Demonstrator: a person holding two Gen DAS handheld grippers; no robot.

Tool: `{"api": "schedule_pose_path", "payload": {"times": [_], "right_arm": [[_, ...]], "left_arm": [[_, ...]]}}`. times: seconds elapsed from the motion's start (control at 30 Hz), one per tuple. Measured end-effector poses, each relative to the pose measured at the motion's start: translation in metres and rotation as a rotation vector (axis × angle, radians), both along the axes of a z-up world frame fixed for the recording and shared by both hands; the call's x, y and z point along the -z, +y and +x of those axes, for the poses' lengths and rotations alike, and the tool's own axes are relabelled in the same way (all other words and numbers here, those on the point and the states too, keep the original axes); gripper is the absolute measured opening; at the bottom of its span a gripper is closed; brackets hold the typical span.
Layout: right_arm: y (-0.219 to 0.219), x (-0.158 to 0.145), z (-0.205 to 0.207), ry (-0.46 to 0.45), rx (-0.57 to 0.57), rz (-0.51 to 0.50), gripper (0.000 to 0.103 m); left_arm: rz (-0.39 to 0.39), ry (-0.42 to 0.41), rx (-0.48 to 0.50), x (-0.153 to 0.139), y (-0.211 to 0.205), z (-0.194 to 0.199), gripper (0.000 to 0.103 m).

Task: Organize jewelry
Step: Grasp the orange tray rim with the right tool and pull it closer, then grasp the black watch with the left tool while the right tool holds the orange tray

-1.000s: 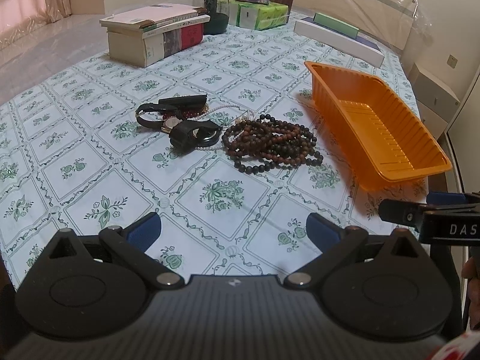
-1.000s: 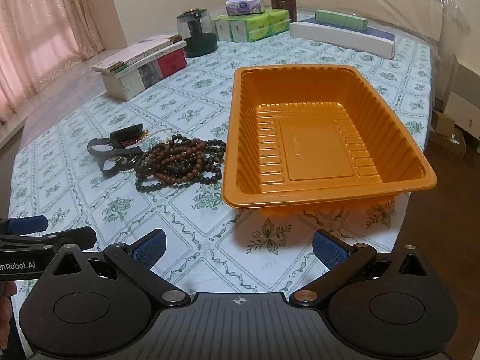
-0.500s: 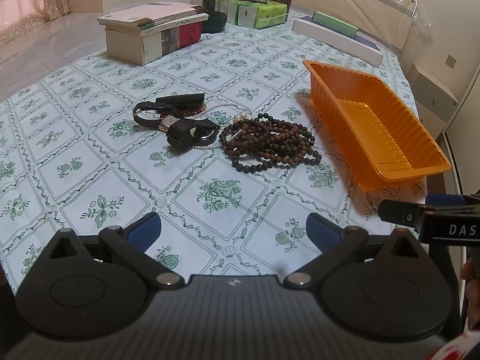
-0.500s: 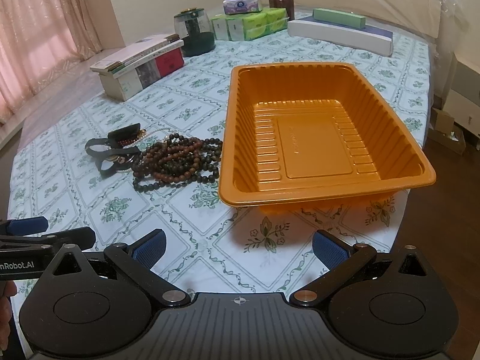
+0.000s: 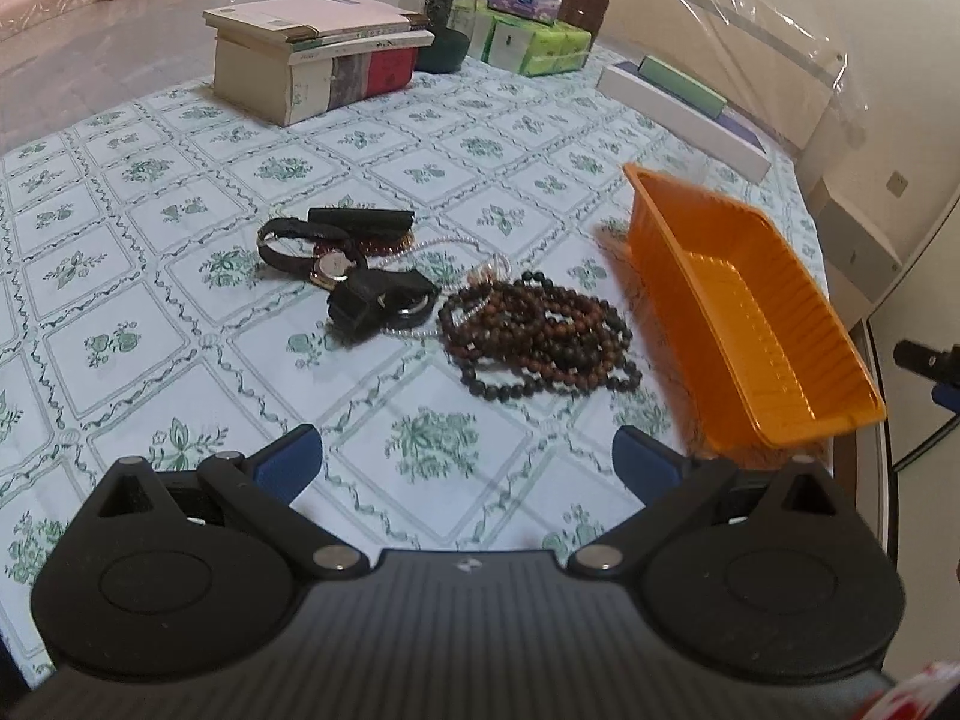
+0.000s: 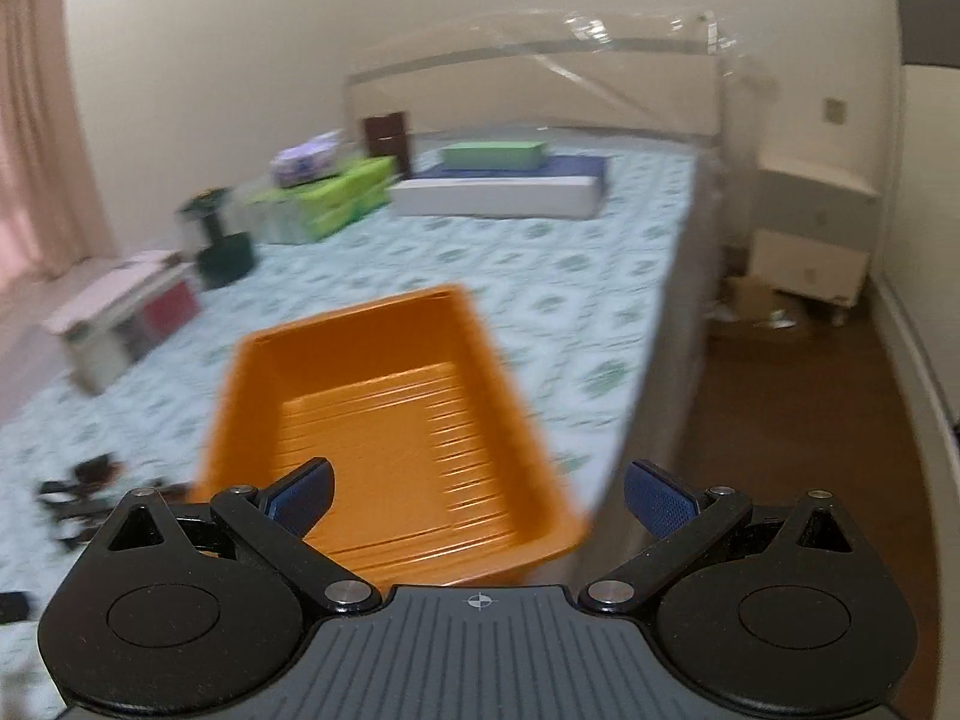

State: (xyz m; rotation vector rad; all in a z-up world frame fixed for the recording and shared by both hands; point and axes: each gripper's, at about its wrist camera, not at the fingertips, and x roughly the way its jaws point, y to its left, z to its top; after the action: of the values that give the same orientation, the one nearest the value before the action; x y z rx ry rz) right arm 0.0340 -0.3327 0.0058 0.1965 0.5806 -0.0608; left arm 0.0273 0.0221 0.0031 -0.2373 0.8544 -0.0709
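A heap of dark brown and black bead strands [image 5: 537, 339] lies mid-table, with black-strapped watches [image 5: 336, 267] and a thin pearl chain [image 5: 456, 249] to its left. An empty orange tray [image 5: 750, 324] sits to the right of the beads, near the table's right edge. My left gripper [image 5: 467, 461] hovers open above the cloth, short of the beads, nothing between its fingers. The right wrist view is motion-blurred: my right gripper [image 6: 479, 495] is open and empty over the near end of the orange tray [image 6: 384, 438]. The jewelry shows only as dark smears [image 6: 78, 489] at lower left.
A stack of books [image 5: 318, 72], a dark jar [image 5: 441, 18], green tissue packs [image 5: 534, 42] and a long white box [image 5: 684, 114] line the far side. The table's right edge [image 6: 654, 360] drops to a wooden floor. White furniture [image 6: 810, 240] stands beyond.
My left gripper moved forward toward the jewelry. The right gripper lifted and swung up and right, so its view is blurred and the tray sits lower in frame. Both stay open.
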Motion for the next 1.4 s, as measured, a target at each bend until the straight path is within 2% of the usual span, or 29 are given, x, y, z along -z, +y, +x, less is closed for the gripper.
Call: {"api": "schedule_pose_path", "payload": {"times": [0.03, 0.07, 0.1, 0.2, 0.27, 0.47, 0.67, 1.03, 1.1, 1.17, 1.4], "right_arm": [[-0.009, 0.003, 0.004, 0.000, 0.009, -0.006, 0.098], [-0.016, 0.007, 0.009, 0.000, 0.008, -0.010, 0.087], [-0.022, 0.012, 0.012, 0.004, 0.005, -0.013, 0.082], [-0.037, 0.026, 0.026, 0.030, -0.002, 0.012, 0.072], [-0.043, 0.035, 0.033, 0.043, -0.021, 0.036, 0.061], [-0.042, 0.053, 0.052, 0.082, -0.080, 0.092, 0.039], [-0.044, 0.060, 0.061, 0.114, -0.086, 0.131, 0.030], [-0.052, 0.071, 0.071, 0.173, -0.104, 0.215, 0.026], [-0.052, 0.073, 0.073, 0.185, -0.108, 0.239, 0.021], [-0.050, 0.070, 0.072, 0.180, -0.111, 0.215, 0.011], [-0.038, 0.057, 0.068, 0.155, -0.118, 0.103, 0.009]], "left_arm": [[0.001, 0.001, -0.003, 0.001, 0.001, 0.002, 0.102], [0.003, 0.003, -0.005, 0.002, 0.001, 0.003, 0.102], [0.002, 0.005, -0.005, 0.004, 0.001, 0.005, 0.102], [-0.009, 0.018, -0.001, 0.009, 0.001, 0.010, 0.102], [-0.020, 0.026, 0.007, 0.013, 0.000, 0.012, 0.102], [-0.078, 0.009, 0.021, 0.014, -0.003, 0.019, 0.102], [-0.072, 0.019, 0.044, 0.016, -0.010, 0.027, 0.102], [-0.081, 0.031, 0.063, 0.021, -0.014, 0.030, 0.102], [-0.081, 0.030, 0.063, 0.020, -0.014, 0.030, 0.102], [-0.076, 0.027, 0.063, 0.020, -0.014, 0.029, 0.102], [-0.066, 0.026, 0.072, 0.019, -0.015, 0.030, 0.102]]}}
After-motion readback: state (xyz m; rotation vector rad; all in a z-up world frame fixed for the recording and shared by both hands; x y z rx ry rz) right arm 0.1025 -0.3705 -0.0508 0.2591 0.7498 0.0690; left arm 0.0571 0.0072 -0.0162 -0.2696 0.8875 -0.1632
